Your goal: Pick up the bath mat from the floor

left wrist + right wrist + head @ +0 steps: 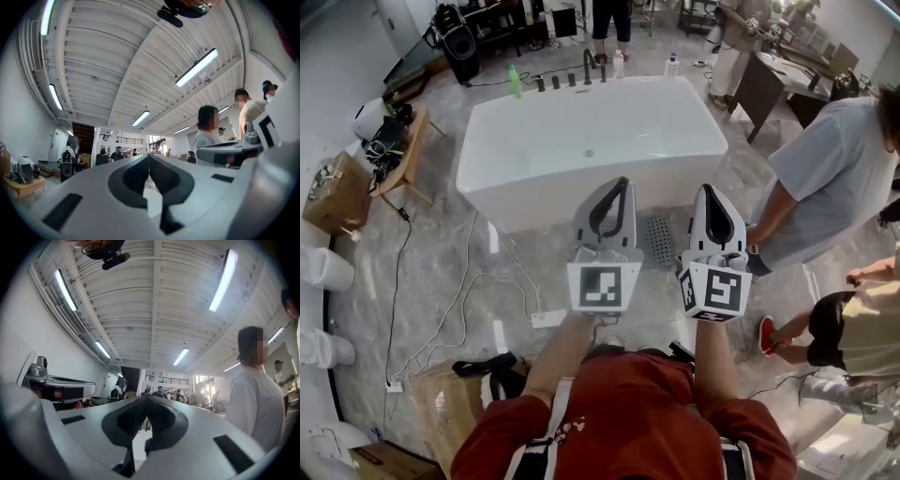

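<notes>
I hold both grippers up in front of me, side by side. The bath mat (659, 240) is not in either of them. It lies flat on the marble floor (441, 281), a grey strip dotted with small holes. In the head view I see it in the gap between my two grippers. Its far end sits just beside the near wall of the white bathtub (591, 141). Its near end disappears behind the grippers.

My left gripper (624, 181) has its jaws pressed together at the tips, and nothing is between them. My right gripper (705, 188) is the same, closed tight and empty. Both hang in the air well above the mat and touch neither it nor the tub. Each one's tip overlaps the tub's near wall in the head view. The mat shows lower down, level with their bodies.

Both grippers tilt a little upward. Their own views take in the white ribbed ceiling and the strip lights, with people standing far across the room. Neither gripper view shows the mat or the floor around it. In the left gripper view the closed tips meet in a thin seam against the distant room. The right gripper view shows the same seam.

A person in a grey shirt (834, 178) stands to the right of the tub, near my right gripper. White cables (459, 319) trail over the floor to my left, well apart from the mat.
</notes>
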The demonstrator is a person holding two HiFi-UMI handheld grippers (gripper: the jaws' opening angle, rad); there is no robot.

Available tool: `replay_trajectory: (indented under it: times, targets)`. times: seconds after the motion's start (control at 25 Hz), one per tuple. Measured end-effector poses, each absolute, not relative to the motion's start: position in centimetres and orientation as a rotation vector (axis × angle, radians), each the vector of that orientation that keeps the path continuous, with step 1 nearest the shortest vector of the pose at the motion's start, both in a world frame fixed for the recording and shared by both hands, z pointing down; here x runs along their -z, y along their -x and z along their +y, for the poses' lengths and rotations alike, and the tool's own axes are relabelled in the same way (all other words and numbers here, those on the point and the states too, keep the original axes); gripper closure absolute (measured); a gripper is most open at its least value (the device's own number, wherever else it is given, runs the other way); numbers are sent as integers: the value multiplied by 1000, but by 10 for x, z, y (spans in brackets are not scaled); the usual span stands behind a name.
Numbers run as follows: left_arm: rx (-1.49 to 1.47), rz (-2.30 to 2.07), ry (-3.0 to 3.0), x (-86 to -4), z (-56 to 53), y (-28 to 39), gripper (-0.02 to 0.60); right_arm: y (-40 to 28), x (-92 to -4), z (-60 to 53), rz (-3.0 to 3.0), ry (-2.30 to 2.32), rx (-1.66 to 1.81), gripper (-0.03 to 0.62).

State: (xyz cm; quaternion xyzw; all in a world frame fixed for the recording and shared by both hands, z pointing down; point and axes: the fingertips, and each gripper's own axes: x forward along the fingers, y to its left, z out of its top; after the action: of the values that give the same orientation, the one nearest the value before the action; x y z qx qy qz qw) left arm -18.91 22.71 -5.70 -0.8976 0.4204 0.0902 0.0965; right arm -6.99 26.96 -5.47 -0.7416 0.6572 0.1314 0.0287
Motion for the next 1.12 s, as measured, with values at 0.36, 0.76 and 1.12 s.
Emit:
replay_trajectory:
  times: [0.36, 0.76, 1.12]
  targets:
    - [-268, 1222, 2657, 48, 215, 214, 566, 88, 43, 260, 1993, 2346, -411, 582]
    - [-240, 1233, 2671, 37, 193, 191, 566, 63, 32, 237, 2011, 2347, -383, 582]
    - [-229, 1274, 2642, 36, 164, 140, 566, 8, 28, 209, 2019, 2327, -373, 582]
